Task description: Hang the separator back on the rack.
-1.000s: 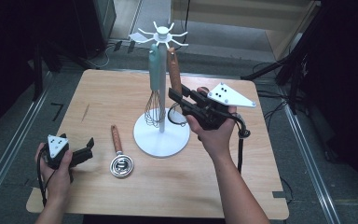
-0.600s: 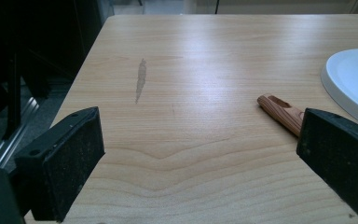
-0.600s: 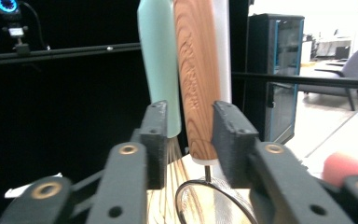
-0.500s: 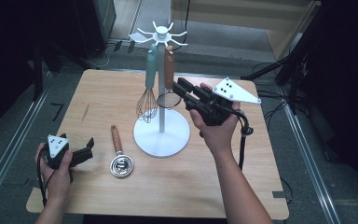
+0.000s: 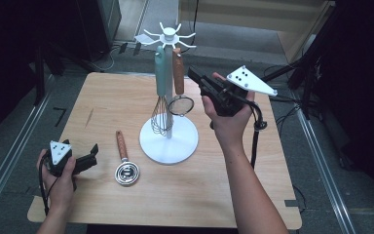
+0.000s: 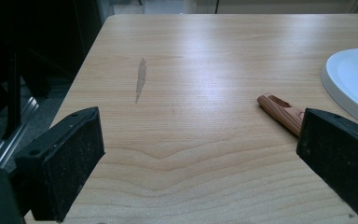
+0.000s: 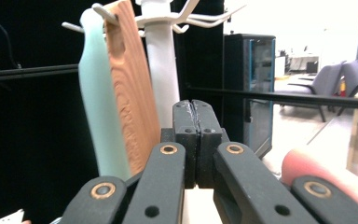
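A white utensil rack (image 5: 168,141) stands mid-table, with a mint-handled whisk (image 5: 161,112) and a wood-handled strainer (image 5: 179,85) hanging from its hooks. My right gripper (image 5: 195,75) is raised just right of the strainer's handle. Its jaws have just been closing and are now shut with nothing between them. In the right gripper view, the right gripper (image 7: 196,109) sits close to the wooden handle (image 7: 130,93), the mint handle (image 7: 98,102) and the rack post (image 7: 161,60). My left gripper (image 5: 95,151) rests open at the table's left. A second wood-handled utensil (image 5: 126,170) lies beside it, its handle (image 6: 282,112) near the left gripper (image 6: 200,154).
The wooden table (image 5: 224,195) has bare room in front and at the right. The rack's round white base (image 6: 354,79) lies beside the loose utensil. Dark floor, rails and cables surround the table.
My right gripper has risen along the hanging strainer, from its bowl up to its handle, and its jaws have closed. The left hand has stayed still.
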Available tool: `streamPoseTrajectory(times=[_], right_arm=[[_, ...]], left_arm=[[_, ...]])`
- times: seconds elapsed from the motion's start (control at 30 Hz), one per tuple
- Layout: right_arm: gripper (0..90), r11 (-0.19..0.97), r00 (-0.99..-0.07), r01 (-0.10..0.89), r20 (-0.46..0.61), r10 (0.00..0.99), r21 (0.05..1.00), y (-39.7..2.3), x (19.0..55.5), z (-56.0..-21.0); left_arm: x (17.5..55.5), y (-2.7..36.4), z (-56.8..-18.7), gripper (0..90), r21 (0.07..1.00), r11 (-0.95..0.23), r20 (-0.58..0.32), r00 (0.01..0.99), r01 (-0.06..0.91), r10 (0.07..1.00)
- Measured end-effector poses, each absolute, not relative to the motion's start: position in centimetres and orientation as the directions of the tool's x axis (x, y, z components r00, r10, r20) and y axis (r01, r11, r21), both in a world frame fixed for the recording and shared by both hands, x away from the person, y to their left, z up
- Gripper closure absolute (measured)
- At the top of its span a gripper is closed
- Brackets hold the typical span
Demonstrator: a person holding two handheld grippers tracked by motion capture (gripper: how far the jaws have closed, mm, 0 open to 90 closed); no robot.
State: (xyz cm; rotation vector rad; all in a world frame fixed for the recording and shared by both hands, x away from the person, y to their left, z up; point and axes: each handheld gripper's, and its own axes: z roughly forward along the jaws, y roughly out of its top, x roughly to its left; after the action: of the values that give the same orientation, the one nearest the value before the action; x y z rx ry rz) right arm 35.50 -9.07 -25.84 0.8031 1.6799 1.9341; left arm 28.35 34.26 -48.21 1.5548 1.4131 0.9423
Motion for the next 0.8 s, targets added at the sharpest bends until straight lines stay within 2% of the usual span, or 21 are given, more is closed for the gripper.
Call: streamPoseTrajectory(times=[0.8], right_arm=[[90.0,-0.204,-0.687,-0.068,0.102,0.719,0.977,-8.9,36.6,-22.7]], left_arm=[[28.3,34.3,-48.2,1.3,0.922,-0.041,0.005,0.095,0.384,0.995]])
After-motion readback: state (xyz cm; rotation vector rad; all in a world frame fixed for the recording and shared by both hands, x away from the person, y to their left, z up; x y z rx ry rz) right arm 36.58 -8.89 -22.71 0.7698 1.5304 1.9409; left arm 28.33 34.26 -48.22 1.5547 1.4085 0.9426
